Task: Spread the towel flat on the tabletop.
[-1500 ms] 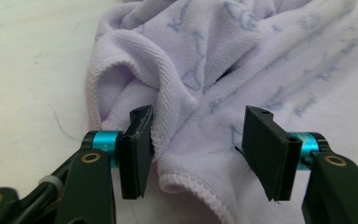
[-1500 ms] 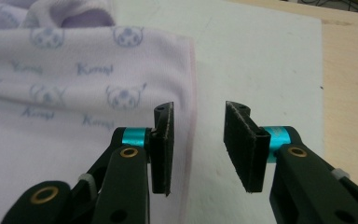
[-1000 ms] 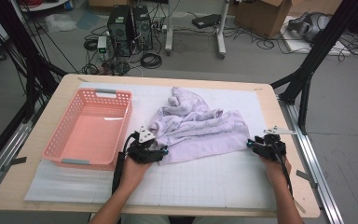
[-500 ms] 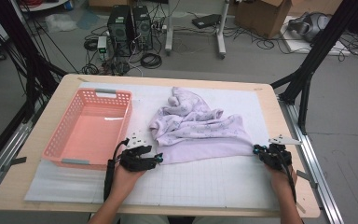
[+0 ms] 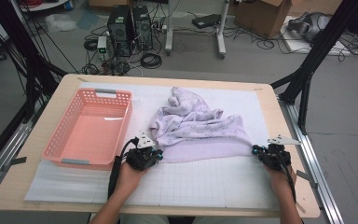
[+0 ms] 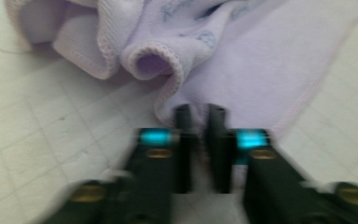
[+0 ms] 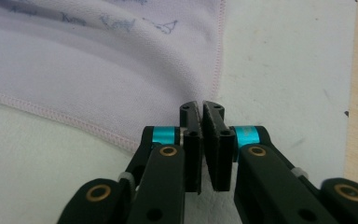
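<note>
A crumpled lilac towel (image 5: pixel 200 128) lies on the white gridded mat (image 5: pixel 205 182), with its near edge stretched straight between my two grippers. My left gripper (image 5: pixel 157 154) is at the towel's near left corner. In the left gripper view its jaws (image 6: pixel 199 116) have just closed, pinching the hem of the towel (image 6: pixel 242 60). My right gripper (image 5: pixel 256 150) is at the near right corner. In the right gripper view its jaws (image 7: pixel 201 108) are pressed together on the tip of the towel (image 7: pixel 98 60).
A pink plastic basket (image 5: pixel 106 92) with nothing in it stands left of the towel, close to my left hand. The wooden table edge (image 5: pixel 289 121) runs along the right. Black frame legs, computer towers and cables stand on the floor beyond the table.
Both grippers came slightly nearer the front edge and closed onto the towel's near corners. The towel's near edge now lies straighter between them.
</note>
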`<state>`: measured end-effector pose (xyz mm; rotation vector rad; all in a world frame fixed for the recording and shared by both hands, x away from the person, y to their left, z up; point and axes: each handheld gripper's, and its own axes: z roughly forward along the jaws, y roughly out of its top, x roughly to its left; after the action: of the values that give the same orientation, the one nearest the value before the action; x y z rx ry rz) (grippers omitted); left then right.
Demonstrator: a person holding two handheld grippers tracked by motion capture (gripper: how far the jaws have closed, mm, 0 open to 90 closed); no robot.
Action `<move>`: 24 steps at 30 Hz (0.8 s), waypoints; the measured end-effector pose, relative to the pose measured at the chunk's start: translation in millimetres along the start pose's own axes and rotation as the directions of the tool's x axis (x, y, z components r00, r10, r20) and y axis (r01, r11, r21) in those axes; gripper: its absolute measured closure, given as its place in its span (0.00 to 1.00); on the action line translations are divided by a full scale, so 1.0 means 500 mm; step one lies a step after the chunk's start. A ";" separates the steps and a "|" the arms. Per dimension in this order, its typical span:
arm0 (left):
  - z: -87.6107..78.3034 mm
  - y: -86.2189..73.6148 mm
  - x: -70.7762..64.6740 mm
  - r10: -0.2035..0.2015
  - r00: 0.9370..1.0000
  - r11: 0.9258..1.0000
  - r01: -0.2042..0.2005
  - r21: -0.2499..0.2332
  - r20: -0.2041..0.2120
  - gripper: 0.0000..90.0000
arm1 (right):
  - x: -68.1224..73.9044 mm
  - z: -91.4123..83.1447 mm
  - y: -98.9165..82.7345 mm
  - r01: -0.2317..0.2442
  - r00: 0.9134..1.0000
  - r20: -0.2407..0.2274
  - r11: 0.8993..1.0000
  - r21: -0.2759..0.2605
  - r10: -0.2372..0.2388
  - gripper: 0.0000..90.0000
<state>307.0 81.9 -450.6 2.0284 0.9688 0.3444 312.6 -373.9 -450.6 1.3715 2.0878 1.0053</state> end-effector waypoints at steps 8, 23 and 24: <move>-0.030 -0.024 -0.007 -0.024 1.000 1.000 0.025 -0.020 0.013 0.97 | 0.007 -0.025 -0.019 -0.034 0.999 -0.027 0.999 0.001 0.034 0.97; -0.127 -0.110 -0.086 -0.046 0.998 0.998 0.048 -0.050 0.037 0.97 | 0.085 -0.137 -0.107 0.000 1.000 -0.025 1.000 0.020 0.000 0.97; -0.133 -0.117 -0.092 -0.045 0.998 0.998 0.047 -0.048 0.039 0.97 | 0.090 -0.147 -0.115 -0.006 1.000 -0.027 1.000 0.020 0.007 0.97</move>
<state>210.2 106.1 -451.3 1.9589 0.9731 0.3011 209.3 -370.9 -447.2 1.3827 2.1196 1.0133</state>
